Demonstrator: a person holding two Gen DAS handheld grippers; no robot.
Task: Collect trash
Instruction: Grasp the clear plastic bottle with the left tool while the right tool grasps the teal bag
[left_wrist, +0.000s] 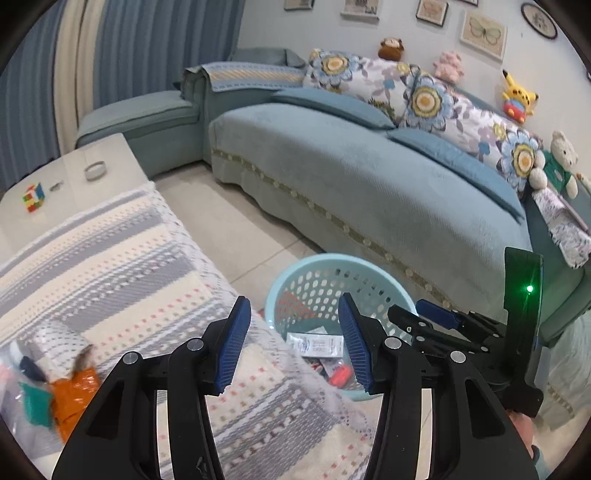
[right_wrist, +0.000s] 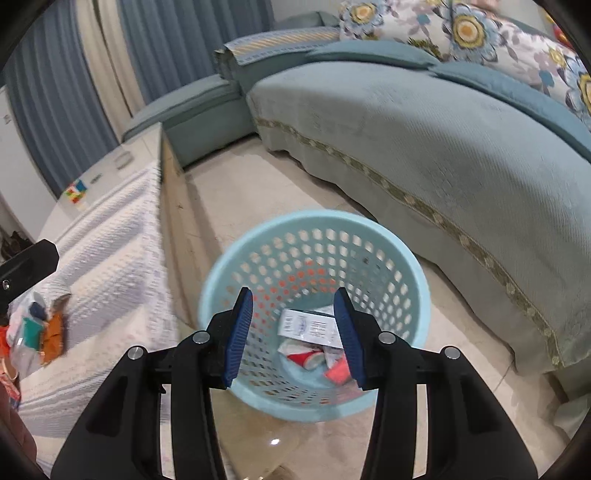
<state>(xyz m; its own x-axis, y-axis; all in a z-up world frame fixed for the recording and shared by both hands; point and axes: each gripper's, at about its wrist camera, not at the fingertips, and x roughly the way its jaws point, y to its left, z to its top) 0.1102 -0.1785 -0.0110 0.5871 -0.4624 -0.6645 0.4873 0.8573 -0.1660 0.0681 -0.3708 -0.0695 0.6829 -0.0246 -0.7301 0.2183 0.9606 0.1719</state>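
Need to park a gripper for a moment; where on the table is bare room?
The striped cloth is free between the cube and the wrapper pile. The near left corner around the pile is crowded.

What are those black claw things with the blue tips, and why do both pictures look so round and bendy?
They are grabbing tools. A person holds one in each hand, and each carries a small wide-eyed camera that bends the picture. One picture looks along the left gripper, the other along the right gripper. Both are open and hold nothing. The right one hangs over a light blue basket on the floor, with a white packet and red wrappers inside it. More trash, like an orange wrapper, lies on the striped cloth over the table. A colourful cube sits farther along the table. Behind is a blue sofa with soft toys.
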